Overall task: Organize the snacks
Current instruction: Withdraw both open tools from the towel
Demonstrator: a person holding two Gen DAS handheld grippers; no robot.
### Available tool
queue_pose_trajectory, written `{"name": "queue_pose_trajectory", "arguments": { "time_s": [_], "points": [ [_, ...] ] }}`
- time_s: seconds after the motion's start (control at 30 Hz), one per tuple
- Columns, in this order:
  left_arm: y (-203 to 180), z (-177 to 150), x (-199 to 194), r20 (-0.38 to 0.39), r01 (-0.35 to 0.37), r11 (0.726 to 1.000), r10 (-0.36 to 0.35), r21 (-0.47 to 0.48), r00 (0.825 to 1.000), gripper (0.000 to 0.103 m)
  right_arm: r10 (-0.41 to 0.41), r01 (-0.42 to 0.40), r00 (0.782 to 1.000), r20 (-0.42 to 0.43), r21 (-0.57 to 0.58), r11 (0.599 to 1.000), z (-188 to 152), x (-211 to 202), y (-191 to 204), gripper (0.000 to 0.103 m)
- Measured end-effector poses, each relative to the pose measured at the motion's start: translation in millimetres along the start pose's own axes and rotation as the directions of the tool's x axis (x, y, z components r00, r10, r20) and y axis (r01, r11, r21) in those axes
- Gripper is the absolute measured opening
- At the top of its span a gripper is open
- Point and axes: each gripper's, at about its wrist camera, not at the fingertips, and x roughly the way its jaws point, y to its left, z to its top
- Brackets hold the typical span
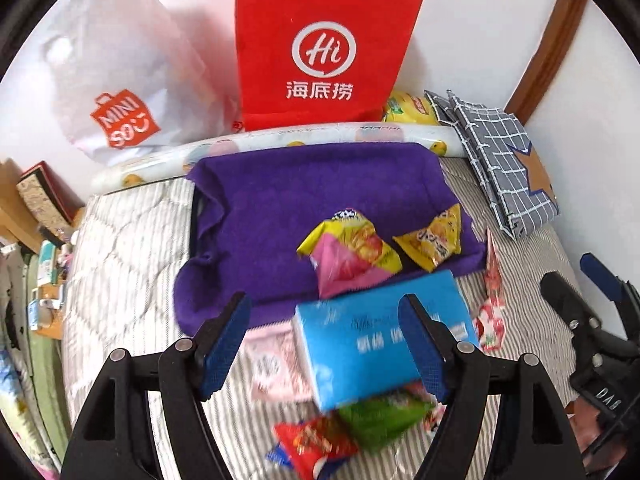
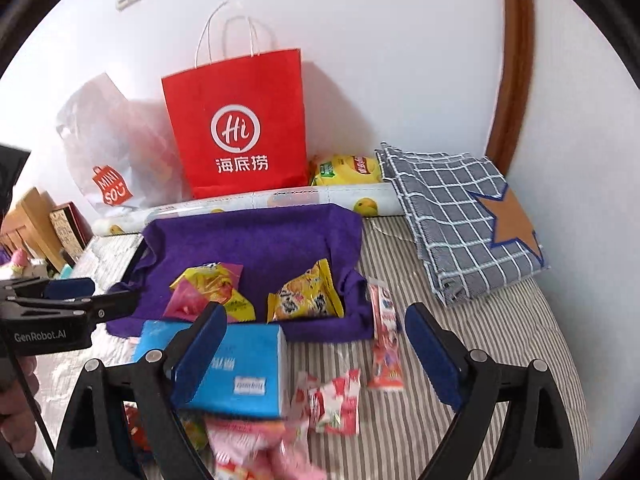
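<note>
Snacks [image 2: 306,296] inside purple-lined tray [image 2: 256,236]; left gripper [image 1: 326,340] and right gripper [image 2: 314,354] fingers spread, empty.

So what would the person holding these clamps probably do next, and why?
Probably lower the open left tool and close it on the blue pack. The pack sits just in front of the purple tray, which already holds two snack packets; the right tool is open and empty too.
</note>
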Motion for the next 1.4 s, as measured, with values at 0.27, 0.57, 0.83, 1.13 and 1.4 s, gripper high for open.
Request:
{"name": "queue_pose_trajectory", "arguments": {
  "time_s": [0.27, 0.57, 0.83, 1.13, 1.4],
  "points": [
    [3, -38, -38, 0.049, -0.021, 1.0, 0.022, -0.011, 0.999, 0.078, -0.034, 0.035, 0.998, 0.044, -0.02, 0.999, -23, -52, 7, 0.097],
    [11, -72, -75, 0.137, 0.025, 0.999, -0.02, -0.031, 0.99, 0.078, -0.048, 0.054, 0.995, 0.084, -0.064, 0.997, -52, -87, 13, 0.099],
    [18, -101, -96, 0.211, 0.048, 0.997, -0.035, -0.058, 0.977, 0.078, -0.075, 0.081, 0.992, 0.105, -0.058, 0.995, -73, -99, 8, 0.099],
    [16, -118, -97, 0.258, 0.097, 0.992, -0.075, -0.074, 0.963, 0.078, -0.049, 0.054, 0.992, 0.114, -0.044, 0.998, -92, -99, -3, 0.099],
    [14, -120, -74, 0.204, 0.114, 0.992, -0.101, -0.058, 0.974, 0.076, -0.045, 0.045, 0.999, 0.007, 0.032, 0.998, -101, -67, -24, 0.099]
  ]
}}
